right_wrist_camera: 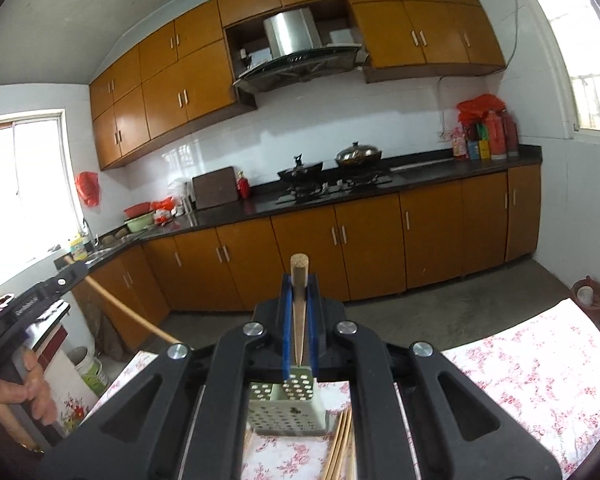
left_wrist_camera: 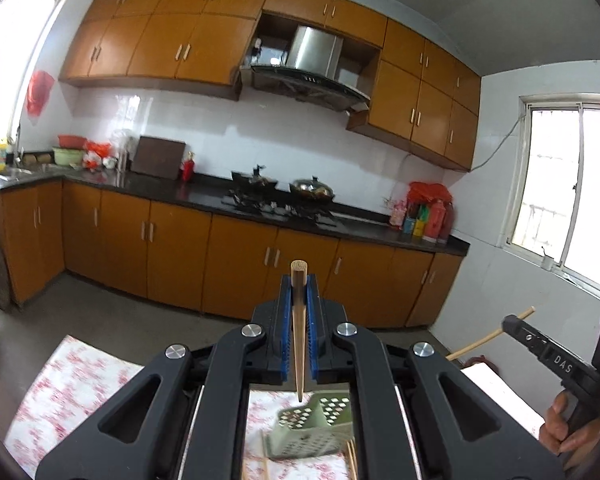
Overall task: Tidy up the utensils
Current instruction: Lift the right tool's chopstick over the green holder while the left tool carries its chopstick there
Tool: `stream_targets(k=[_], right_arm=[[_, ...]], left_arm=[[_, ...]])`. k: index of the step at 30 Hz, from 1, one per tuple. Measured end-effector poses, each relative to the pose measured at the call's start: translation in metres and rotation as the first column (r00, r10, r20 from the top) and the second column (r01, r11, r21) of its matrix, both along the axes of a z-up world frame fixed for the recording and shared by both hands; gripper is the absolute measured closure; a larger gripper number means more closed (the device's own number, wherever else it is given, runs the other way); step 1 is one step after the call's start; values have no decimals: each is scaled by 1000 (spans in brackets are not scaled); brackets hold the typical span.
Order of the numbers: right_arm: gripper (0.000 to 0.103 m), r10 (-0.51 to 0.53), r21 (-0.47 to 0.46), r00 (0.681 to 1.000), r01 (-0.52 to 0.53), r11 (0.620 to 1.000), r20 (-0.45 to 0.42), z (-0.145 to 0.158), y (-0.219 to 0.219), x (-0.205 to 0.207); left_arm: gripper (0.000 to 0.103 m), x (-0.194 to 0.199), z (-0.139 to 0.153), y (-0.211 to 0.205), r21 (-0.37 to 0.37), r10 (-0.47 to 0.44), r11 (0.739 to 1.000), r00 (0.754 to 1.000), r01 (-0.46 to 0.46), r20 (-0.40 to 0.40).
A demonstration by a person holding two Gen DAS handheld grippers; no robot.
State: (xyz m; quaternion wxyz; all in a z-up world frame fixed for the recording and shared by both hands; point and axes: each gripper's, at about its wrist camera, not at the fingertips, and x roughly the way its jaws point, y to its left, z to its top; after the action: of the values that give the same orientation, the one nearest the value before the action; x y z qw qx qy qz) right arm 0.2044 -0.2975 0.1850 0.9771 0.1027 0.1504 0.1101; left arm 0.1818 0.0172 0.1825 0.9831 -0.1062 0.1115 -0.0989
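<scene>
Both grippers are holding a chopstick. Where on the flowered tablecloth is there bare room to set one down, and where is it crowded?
Bare cloth lies on the tablecloth right of the green holder, out to the table's far edge, and left of the holder in the left view. It is crowded beside the holder, where loose chopsticks lie against its right side.

Orange-brown wall cabinets (left_wrist_camera: 172, 28) ran along the far wall above a white tiled backsplash (left_wrist_camera: 292, 148), with a steel range hood (left_wrist_camera: 312, 64) set in an open recess between them. Matching base cabinets (right_wrist_camera: 340, 248) stood under a dark countertop (right_wrist_camera: 460, 170) that turned the corner toward a steel sink (left_wrist_camera: 10, 174). A gas stove (left_wrist_camera: 280, 204) carried two dark pans. Daylight poured through a window (left_wrist_camera: 568, 184) in the side wall and another window (right_wrist_camera: 24, 188) by the sink. The floor (right_wrist_camera: 480, 296) was bare grey concrete, the ceiling (right_wrist_camera: 100, 8) plain white.
</scene>
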Motion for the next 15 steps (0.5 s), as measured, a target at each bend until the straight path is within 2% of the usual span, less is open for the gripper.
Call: stream_targets(k=[8,15], right_arm=[[95,26,-24,995,-29,999,-96,-34,18,18],[95,22,-34,987,-27,999,-158,-59,26,38]], left_arm=[[96,25,-43,-17,7,-24,1000,994,25,-105],[96,34,-68,-19,-5,-39,999,981,39,-191]])
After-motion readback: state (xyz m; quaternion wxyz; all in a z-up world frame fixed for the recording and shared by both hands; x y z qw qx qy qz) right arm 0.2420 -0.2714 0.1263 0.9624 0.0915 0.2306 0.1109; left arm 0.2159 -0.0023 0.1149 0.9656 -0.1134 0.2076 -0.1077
